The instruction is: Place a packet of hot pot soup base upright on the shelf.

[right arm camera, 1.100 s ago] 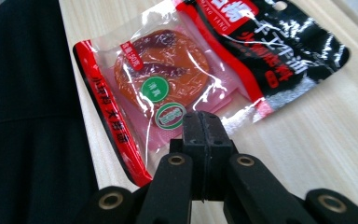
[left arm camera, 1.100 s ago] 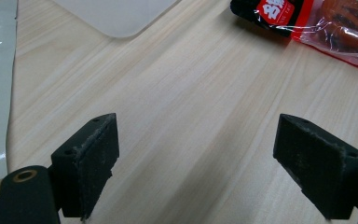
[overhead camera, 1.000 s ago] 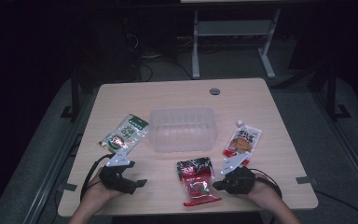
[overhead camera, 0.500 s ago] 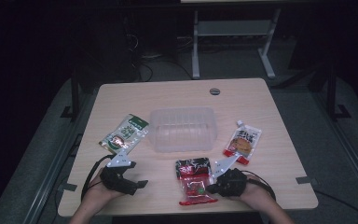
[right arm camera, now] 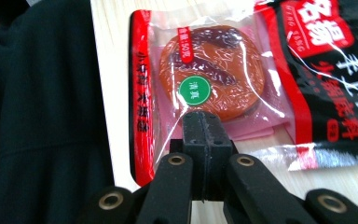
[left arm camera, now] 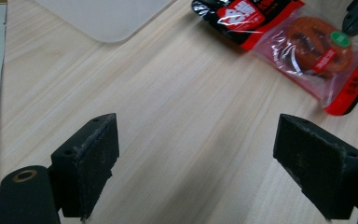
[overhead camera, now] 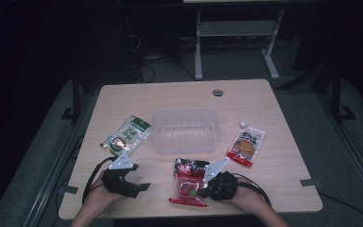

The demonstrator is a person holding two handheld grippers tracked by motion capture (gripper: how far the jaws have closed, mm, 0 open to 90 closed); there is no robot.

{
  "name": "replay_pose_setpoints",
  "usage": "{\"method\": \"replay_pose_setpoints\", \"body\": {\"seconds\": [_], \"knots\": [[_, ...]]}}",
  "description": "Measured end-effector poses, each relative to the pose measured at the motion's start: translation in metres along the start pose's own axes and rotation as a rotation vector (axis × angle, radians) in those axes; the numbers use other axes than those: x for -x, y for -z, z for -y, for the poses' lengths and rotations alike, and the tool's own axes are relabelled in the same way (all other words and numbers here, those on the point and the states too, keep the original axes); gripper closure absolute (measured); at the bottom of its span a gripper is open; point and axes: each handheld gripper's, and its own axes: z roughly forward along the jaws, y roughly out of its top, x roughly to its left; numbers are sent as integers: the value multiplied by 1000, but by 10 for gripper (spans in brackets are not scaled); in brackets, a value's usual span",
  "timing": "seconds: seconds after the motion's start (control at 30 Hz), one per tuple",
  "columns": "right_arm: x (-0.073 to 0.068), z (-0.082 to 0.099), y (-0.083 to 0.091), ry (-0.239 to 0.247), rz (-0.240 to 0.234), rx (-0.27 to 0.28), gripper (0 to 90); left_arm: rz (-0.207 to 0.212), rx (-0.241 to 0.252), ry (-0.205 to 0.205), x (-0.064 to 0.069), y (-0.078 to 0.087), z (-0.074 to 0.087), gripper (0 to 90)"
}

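Right hand-held gripper is sitting with its jaws fully closed, tips over the clear window of the red snack packet and gripping nothing. The packet is lying flat at the near edge of the counter, just in front of the clear plastic tub, with its lower end reaching almost to the counter's lip. Left hand-held gripper is resting on the counter with jaws spread wide, nothing between them, bare wood underneath.

Risks from here:
- Closed tips are probably pressing or nudging the slick film, so the packet is likely sliding instead of being picked. With its end so near the edge, a push toward the person could be sending it off the counter.
- Jaws need opening before any grasp. Opening while pressing down could be dragging or creasing the film.
- The packet is lying flat and thin, so the pads may be scraping wood and pinching only a fold of wrapper. A fold grip could be slipping on the lift.
- The red sauce pouch is lying just beside the right hand, so a wide sweep could be knocking it.
- The green snack bag is lying near the left gripper, so an unplanned left move could be shoving it.
- The tub is light-looking, so a bump could be shifting it.
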Motion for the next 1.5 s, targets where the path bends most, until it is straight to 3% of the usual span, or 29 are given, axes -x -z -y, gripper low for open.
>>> {"method": "replay_pose_setpoints", "body": {"seconds": [0.07,0.37,0.43,0.47,0.53,0.57,0.6,0.67,0.7,0.73,0.77,0.8,0.83,0.93,1.1,1.13,1.23,1.3,1.37,1.4,1.43,1.5], "knots": [[0,-3,-2,10,-3,3,897,8,8,19,2,-1,-1,138],[-6,-29,-24,49,-26,37,897,54,14,-6,19,-7,-10,165],[-5,-30,-22,41,-25,48,897,63,16,-14,21,-8,-12,199],[-2,-29,-18,36,-10,59,897,71,21,-16,23,-8,-14,199],[8,-24,-4,-20,43,74,897,85,28,-17,29,-10,-20,279],[8,-24,-4,-20,43,74,897,89,24,-30,31,-11,-23,279],[17,-20,3,-35,83,86,897,98,26,-37,33,-11,-25,385],[22,-18,5,-41,97,89,897,112,28,-36,38,-14,-30,499],[27,-18,8,-80,120,87,897,118,18,-38,40,-15,-32,567],[27,-18,8,-80,120,87,897,121,11,-41,43,-17,-34,567],[34,-18,8,-91,133,86,897,135,-8,-49,48,-20,-37,694],[34,-18,8,-91,133,86,897,135,-8,-49,48,-20,-37,758],[38,-18,7,-88,148,87,897,136,-15,-55,51,-21,-38,758],[48,-19,4,-110,162,83,897,152,-37,-64,58,-27,-39,883],[59,-21,-5,-122,183,45,897,167,-136,-73,63,-36,-35,895],[60,-19,-8,-103,182,23,897,167,-158,-70,63,-39,-32,895],[59,-19,-10,-99,181,8,897,164,-162,-58,62,-40,-32,895],[55,-19,-12,-99,179,-14,897,127,-176,-81,57,-41,-33,894],[55,-18,-12,-76,179,-20,897,117,-179,-89,53,-42,-34,894],[55,-18,-12,-76,179,-20,897,117,-179,-89,53,-42,-34,894],[52,-17,-10,-78,178,-34,897,108,-169,-63,52,-43,-35,895],[50,-16,-9,-77,172,-35,898,93,-174,-75,50,-44,-36,895]]}}
